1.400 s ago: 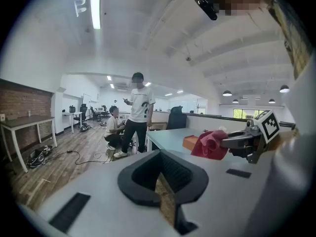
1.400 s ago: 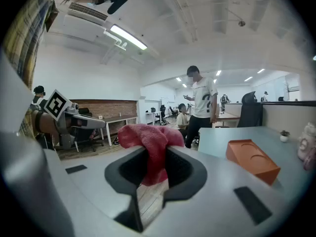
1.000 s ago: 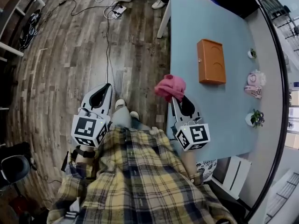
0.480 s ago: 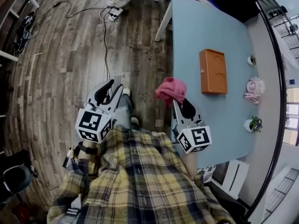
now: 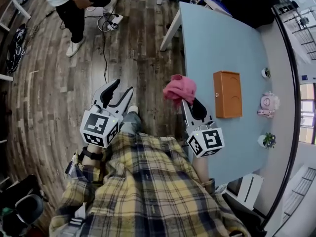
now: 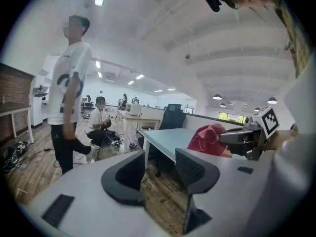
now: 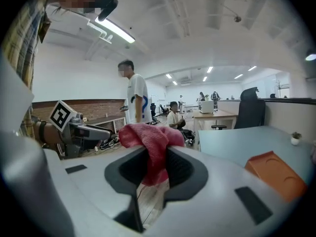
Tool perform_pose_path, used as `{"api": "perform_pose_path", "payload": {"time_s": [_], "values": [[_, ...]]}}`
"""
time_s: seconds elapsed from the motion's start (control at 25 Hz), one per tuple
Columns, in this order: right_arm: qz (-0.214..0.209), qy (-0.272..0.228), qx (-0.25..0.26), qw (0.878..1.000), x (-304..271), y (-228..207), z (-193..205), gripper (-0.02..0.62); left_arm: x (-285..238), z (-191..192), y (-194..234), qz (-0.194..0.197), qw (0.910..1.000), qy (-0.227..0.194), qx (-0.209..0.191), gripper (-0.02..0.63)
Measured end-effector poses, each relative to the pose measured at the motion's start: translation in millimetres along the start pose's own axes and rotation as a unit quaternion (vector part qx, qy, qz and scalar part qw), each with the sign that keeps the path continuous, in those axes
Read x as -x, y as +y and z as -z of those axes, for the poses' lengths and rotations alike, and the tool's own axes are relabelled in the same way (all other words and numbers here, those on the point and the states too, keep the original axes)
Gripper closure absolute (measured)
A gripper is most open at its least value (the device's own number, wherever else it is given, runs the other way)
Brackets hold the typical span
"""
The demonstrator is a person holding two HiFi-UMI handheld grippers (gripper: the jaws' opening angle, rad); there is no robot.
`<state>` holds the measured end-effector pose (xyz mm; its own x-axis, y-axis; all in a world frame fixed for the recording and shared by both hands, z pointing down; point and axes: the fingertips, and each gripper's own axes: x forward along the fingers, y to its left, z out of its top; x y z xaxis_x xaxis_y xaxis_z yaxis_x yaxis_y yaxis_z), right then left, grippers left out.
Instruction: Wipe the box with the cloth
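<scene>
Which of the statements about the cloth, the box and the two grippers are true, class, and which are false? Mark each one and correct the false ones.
1. The right gripper grips the pink cloth. True.
2. The orange box lies on a shelf. False: it lies on the blue table.
3. The left gripper is shut on the box. False: its jaws have just been opening; they stand apart with nothing between them.
4. The cloth is apart from the box. True.

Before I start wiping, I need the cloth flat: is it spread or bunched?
Bunched: the cloth sits wadded, pinched in the right tongs.
</scene>
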<state>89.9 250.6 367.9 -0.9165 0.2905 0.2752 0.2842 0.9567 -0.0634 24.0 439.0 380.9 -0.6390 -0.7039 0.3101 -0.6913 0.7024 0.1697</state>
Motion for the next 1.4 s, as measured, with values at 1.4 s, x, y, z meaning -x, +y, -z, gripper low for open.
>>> {"api": "perform_pose_path", "payload": {"time_s": [1.4], "values": [[0.207,0.011,-0.12,0.971,-64,-199,-7,0.508,-262,-66,14,0.172,0.9829,0.059,-0.029,0.388]]}}
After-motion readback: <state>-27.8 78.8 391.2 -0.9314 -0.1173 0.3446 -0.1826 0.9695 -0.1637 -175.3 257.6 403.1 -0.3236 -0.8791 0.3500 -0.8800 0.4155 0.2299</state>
